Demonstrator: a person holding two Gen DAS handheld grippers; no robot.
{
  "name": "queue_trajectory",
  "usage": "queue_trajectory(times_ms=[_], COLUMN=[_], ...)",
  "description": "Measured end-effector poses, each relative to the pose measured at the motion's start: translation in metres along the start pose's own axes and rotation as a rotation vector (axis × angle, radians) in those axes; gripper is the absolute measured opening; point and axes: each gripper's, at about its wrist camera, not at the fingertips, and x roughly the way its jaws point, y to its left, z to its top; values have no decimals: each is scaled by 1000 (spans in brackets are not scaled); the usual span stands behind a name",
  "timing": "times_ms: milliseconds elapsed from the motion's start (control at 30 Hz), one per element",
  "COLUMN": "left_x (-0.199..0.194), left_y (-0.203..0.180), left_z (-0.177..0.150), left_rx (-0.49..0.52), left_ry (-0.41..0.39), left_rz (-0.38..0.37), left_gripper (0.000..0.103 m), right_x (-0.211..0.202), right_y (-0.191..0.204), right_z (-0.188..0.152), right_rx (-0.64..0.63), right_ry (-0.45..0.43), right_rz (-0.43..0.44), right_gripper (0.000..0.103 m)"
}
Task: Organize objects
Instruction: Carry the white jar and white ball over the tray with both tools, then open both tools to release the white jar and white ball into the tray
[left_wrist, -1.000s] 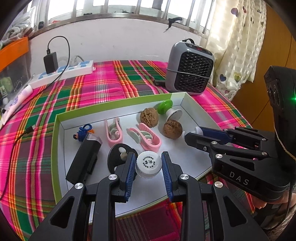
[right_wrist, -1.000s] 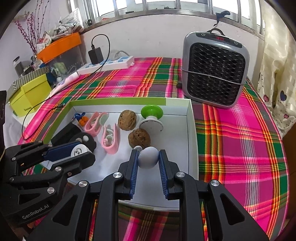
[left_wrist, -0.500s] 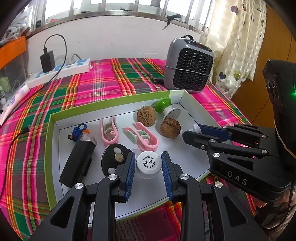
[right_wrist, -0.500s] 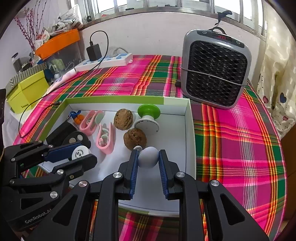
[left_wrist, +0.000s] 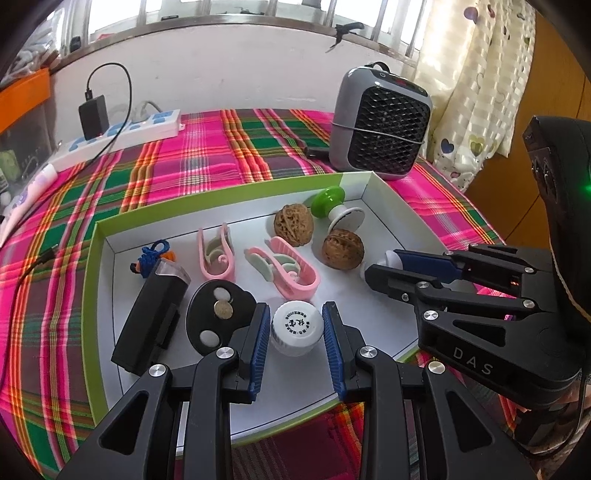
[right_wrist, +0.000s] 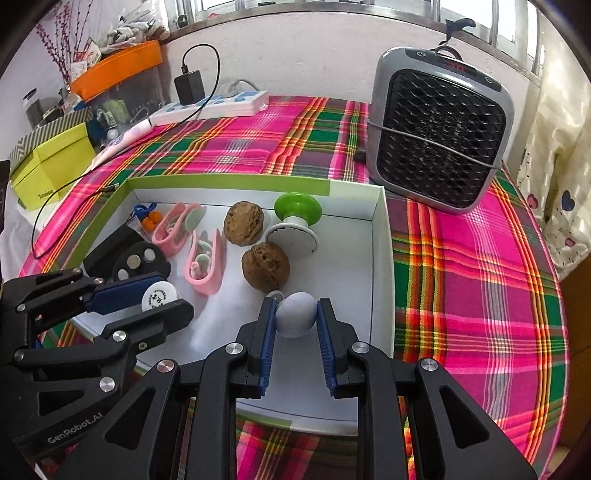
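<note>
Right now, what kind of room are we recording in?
Most likely a lived-in room at home, not a lab: a table under a plaid tablecloth by a barred window, a small space heater, heart-print curtains, and a power strip with a charger plugged in.

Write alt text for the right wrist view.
The right gripper clamps a pale egg-shaped ball over a white tray holding walnuts and pink clips; the left gripper holds a white cap alongside.

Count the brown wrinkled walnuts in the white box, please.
2. One brown wrinkled walnut lies near the far wall beside the green-topped stand; the other lies nearer, just beyond the right gripper. None seems hidden.
</note>
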Motion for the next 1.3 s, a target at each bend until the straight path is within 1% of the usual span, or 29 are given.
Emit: queue_trajectory(times_ms=[767, 800, 867, 933, 1133, 1300], left_x=[2, 2, 2, 1, -2, -9], left_y=[2, 2, 2, 1, 5, 2], left_z=[0, 0, 0, 0, -2, -6], left_rx=[-13, -14, -14, -14, -24, -27], left_ry=[12, 12, 11, 8, 1, -11], left_rz=[0, 0, 0, 9, 12, 16], left_gripper=[28, 28, 29, 31, 34, 34], right_x=[2, 2, 1, 1, -4, -13], right_y=[4, 5, 6, 7, 5, 3], right_z=[0, 0, 0, 0, -3, -6], right_rx=[-12, -12, -13, -16, 3, 28], right_ry=[0, -2, -6, -9, -24, -55], right_rz=[-1, 1, 9, 10, 12, 21], right_gripper=[23, 24, 29, 36, 37, 37])
